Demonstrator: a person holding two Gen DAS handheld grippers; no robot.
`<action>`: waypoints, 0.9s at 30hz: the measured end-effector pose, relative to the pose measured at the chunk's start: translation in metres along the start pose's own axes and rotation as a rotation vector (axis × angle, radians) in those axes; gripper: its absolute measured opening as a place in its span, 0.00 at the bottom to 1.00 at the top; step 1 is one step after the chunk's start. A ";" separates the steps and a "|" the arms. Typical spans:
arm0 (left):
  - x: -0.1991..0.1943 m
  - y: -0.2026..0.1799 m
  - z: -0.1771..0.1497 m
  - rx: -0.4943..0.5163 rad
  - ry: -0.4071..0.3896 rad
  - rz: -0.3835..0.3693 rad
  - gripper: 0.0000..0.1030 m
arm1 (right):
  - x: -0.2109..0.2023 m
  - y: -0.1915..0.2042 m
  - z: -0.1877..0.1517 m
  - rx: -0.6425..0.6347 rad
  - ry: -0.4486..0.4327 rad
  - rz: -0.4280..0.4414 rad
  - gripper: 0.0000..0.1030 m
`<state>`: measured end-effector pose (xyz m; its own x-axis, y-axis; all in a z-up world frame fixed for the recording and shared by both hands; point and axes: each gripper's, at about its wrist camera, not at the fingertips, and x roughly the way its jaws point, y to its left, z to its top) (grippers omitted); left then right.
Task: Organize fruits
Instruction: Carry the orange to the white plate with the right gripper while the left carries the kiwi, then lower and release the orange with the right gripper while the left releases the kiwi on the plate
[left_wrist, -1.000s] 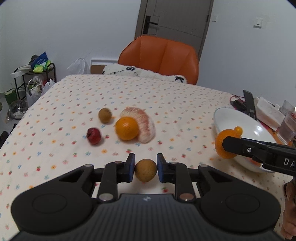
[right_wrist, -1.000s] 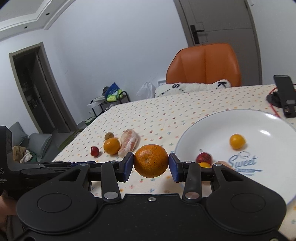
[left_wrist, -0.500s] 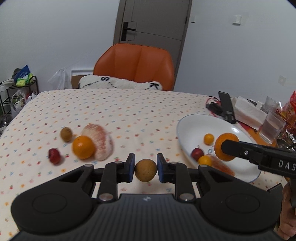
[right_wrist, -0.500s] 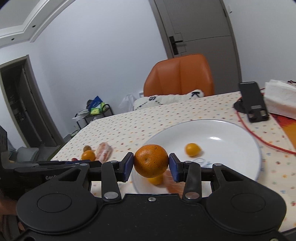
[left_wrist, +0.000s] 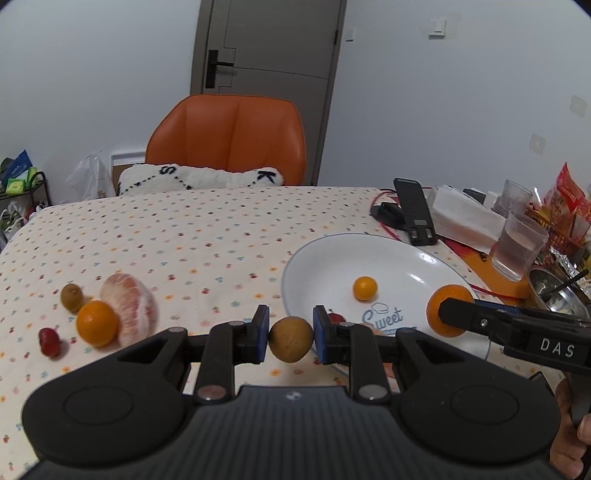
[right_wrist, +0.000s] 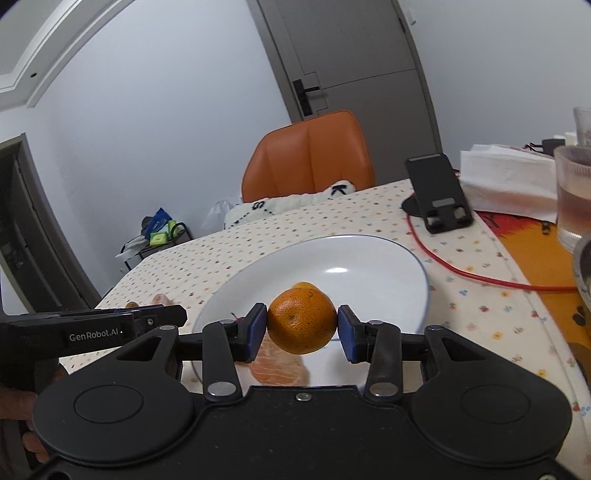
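My left gripper is shut on a small brown round fruit, held above the near left rim of the white plate. My right gripper is shut on an orange and hangs over the plate; that orange also shows at the plate's right side. On the plate lie a small yellow-orange fruit, a red fruit and a peeled segment. Left on the tablecloth sit a kiwi, an orange, a peeled pomelo and a small red fruit.
A black phone stand with a red cable, white tissues, two glasses, snack bags and a metal bowl crowd the table's right side. An orange chair with a white cushion stands behind the table.
Both grippers have moved right, toward and over the plate, each keeping its fruit. The loose fruits have slid to the left of the left wrist view.
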<state>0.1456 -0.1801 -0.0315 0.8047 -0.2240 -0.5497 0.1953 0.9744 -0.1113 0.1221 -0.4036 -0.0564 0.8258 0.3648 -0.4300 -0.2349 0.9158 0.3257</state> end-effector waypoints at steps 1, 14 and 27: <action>0.002 -0.002 0.000 0.004 0.002 -0.001 0.23 | 0.000 -0.002 0.000 0.004 0.002 -0.001 0.39; 0.018 -0.032 0.008 0.042 0.006 -0.044 0.23 | -0.006 -0.013 0.000 0.009 -0.005 -0.020 0.45; 0.008 -0.038 0.016 0.019 -0.034 -0.056 0.29 | -0.010 -0.006 -0.001 -0.035 0.005 -0.074 0.54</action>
<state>0.1538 -0.2189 -0.0185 0.8108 -0.2787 -0.5147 0.2508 0.9600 -0.1248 0.1148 -0.4126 -0.0554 0.8392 0.2966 -0.4558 -0.1912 0.9456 0.2632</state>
